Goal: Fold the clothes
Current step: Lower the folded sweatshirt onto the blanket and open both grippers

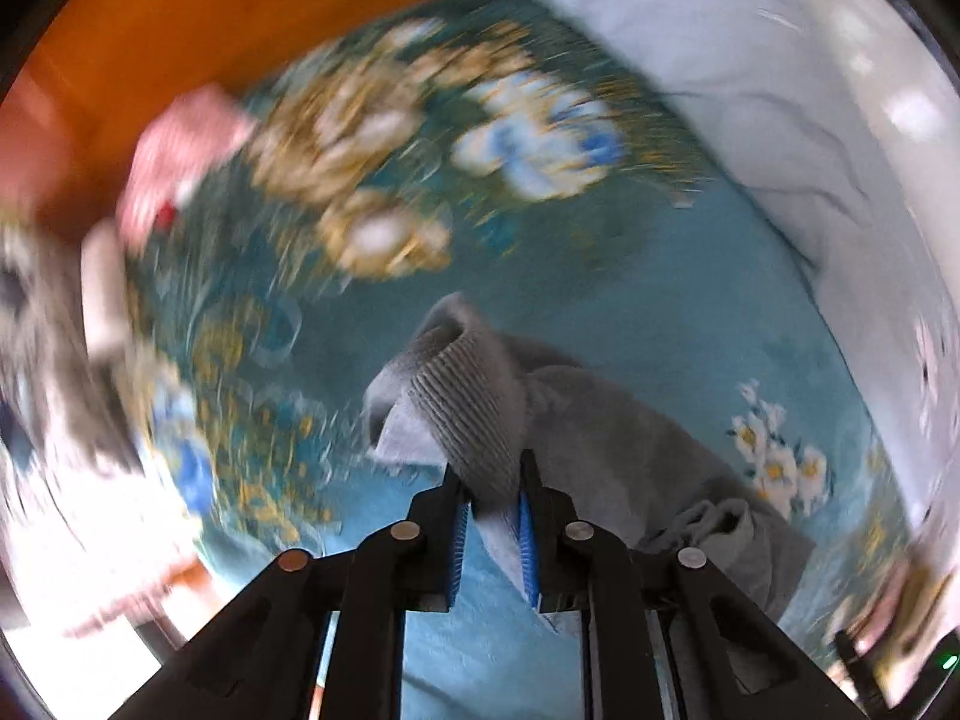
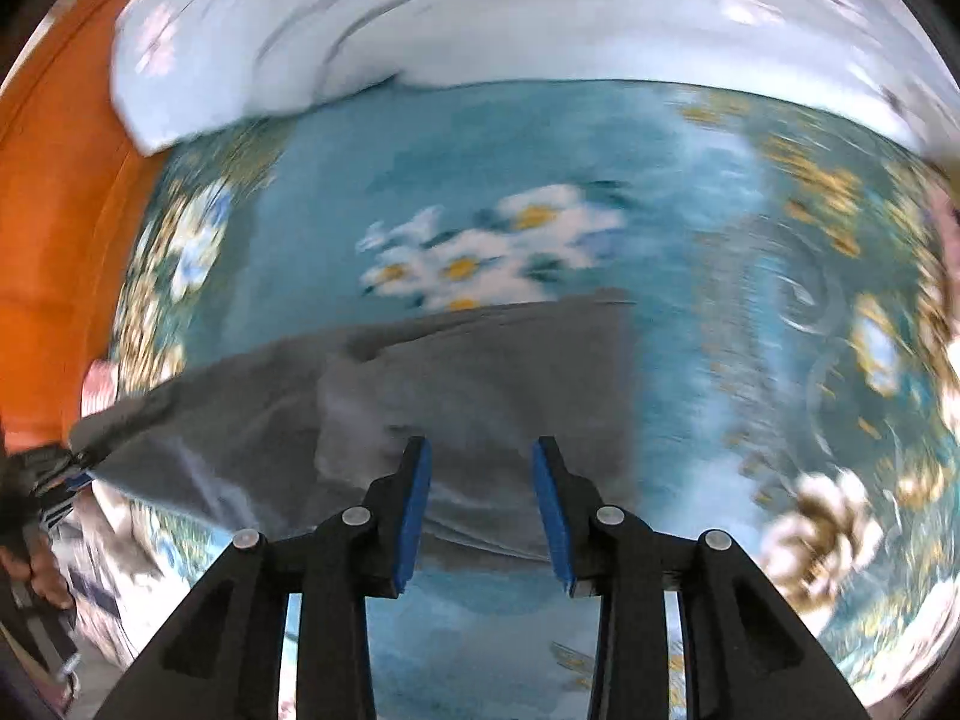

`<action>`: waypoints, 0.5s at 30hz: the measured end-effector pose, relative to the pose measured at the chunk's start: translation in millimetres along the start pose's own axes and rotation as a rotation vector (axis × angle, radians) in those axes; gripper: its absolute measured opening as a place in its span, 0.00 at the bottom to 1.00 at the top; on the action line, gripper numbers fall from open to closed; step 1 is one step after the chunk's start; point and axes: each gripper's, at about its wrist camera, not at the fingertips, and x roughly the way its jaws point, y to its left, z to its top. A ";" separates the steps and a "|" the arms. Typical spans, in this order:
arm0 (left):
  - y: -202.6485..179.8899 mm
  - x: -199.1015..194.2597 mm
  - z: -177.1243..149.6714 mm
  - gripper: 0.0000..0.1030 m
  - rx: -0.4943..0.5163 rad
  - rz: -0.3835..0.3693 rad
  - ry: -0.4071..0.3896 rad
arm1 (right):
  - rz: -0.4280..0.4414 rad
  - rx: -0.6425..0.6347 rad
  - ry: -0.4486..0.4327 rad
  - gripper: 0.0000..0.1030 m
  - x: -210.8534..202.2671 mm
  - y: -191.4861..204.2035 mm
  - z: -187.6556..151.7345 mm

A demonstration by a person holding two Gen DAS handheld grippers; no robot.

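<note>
Pinching the ribbed cuff of the grey garment, the left gripper holds it above the floral bedspread. Right view: the right gripper stands open over the garment, spread flat on the bedspread, its pads clear of the cloth.

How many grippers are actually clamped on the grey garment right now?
1. The left gripper pinches the ribbed cuff of the grey knit garment. The right gripper hangs open above the cloth, gripping nothing.
</note>
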 end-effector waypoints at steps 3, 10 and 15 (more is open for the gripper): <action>-59.3 -24.0 -13.7 0.13 0.178 -0.024 -0.079 | -0.032 0.045 -0.014 0.35 -18.6 -23.2 -1.3; -187.3 -58.0 -63.6 0.11 0.530 -0.112 -0.152 | -0.034 0.080 -0.054 0.35 -45.4 -50.4 2.3; -248.9 -32.6 -110.4 0.11 0.720 -0.107 -0.089 | -0.041 0.104 -0.026 0.35 -45.4 -76.0 -1.1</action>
